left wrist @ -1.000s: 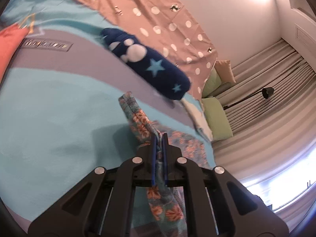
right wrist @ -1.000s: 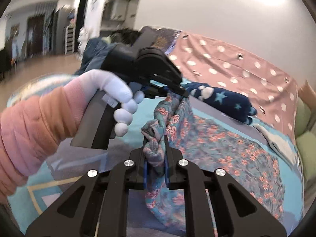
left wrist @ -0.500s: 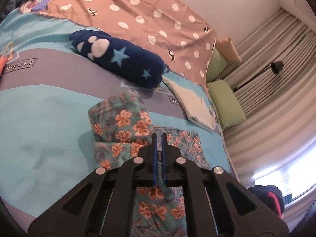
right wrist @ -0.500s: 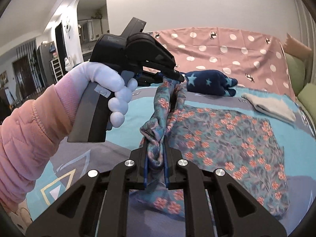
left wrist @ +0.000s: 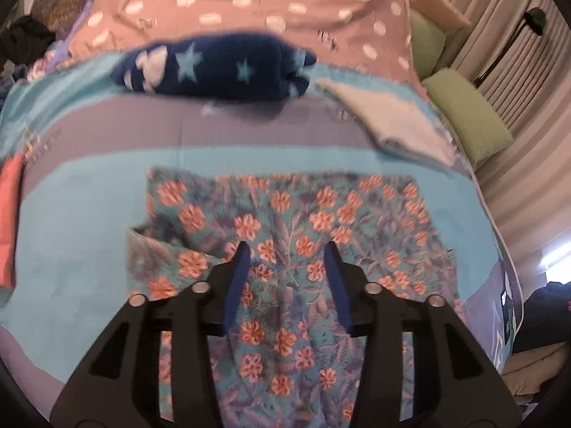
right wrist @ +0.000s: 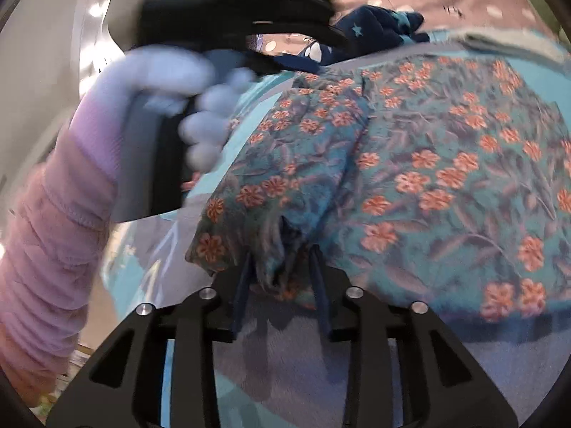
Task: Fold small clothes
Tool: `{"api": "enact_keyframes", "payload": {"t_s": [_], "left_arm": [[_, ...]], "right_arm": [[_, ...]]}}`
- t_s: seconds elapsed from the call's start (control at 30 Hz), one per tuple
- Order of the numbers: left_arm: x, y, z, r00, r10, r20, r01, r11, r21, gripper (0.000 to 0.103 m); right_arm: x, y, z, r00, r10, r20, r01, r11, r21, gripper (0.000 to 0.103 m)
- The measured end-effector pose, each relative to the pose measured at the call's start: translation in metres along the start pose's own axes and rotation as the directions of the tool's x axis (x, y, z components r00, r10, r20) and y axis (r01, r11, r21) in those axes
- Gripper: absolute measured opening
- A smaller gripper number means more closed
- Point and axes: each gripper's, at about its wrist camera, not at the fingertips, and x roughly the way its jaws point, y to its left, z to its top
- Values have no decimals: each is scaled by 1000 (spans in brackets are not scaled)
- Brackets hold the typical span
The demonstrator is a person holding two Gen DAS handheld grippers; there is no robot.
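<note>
**Fold laid, both grips letting go**

The floral garment [left wrist: 321, 235] now lies doubled on the bed [left wrist: 89, 249], no longer lifted. Both grippers, left [left wrist: 285, 249] and right [right wrist: 280, 253], are opening; a bunched corner sits between the right jaws.

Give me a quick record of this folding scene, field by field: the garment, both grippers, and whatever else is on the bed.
garment: floral shorts, spread on the bed, one side folded over
left gripper: jaws opening, above the shorts, no cloth pinched
right gripper: jaws opening, bunched edge of the shorts between them
left hand: white glove, pink sleeve
surface: turquoise and grey bedspread
also there: navy star blanket; white cloth; green pillows
</note>
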Motion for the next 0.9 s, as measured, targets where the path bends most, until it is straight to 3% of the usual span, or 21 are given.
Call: {"api": "enact_keyframes", "payload": {"t_s": [0.1, 0.17, 0.33, 0.47, 0.53, 0.6, 0.8, 0.9], "left_arm": [[-46, 0, -12, 995, 15, 101, -20, 999, 49, 59], [-68, 2, -30, 991, 23, 129, -35, 996, 87, 61], [-103, 4, -117, 995, 44, 95, -65, 972, 224, 62], [-112, -2, -180, 998, 4, 65, -21, 964, 265, 62], [-109, -12, -203, 996, 38, 79, -62, 944, 323, 62], [-101, -21, -216, 987, 122, 102, -152, 908, 390, 62], [-84, -15, -216, 946, 269, 180, -322, 837, 441, 62], [-80, -18, -210, 935, 278, 220, -351, 804, 480, 62]], "right_arm": [[-20, -21, 9, 998, 68, -1, -67, 995, 72, 37], [-32, -39, 20, 996, 92, -4, -91, 988, 121, 42], [-29, -76, 62, 990, 121, -71, -104, 972, 209, 43], [10, -89, 101, 967, 188, -171, -144, 959, 243, 44], [32, -86, 112, 951, 217, -222, -160, 955, 249, 51], [60, -82, 122, 939, 202, -278, -131, 958, 255, 55], [94, -70, 145, 930, 203, -307, -134, 963, 232, 63], [107, -67, 155, 932, 178, -315, -119, 973, 197, 63]]}}
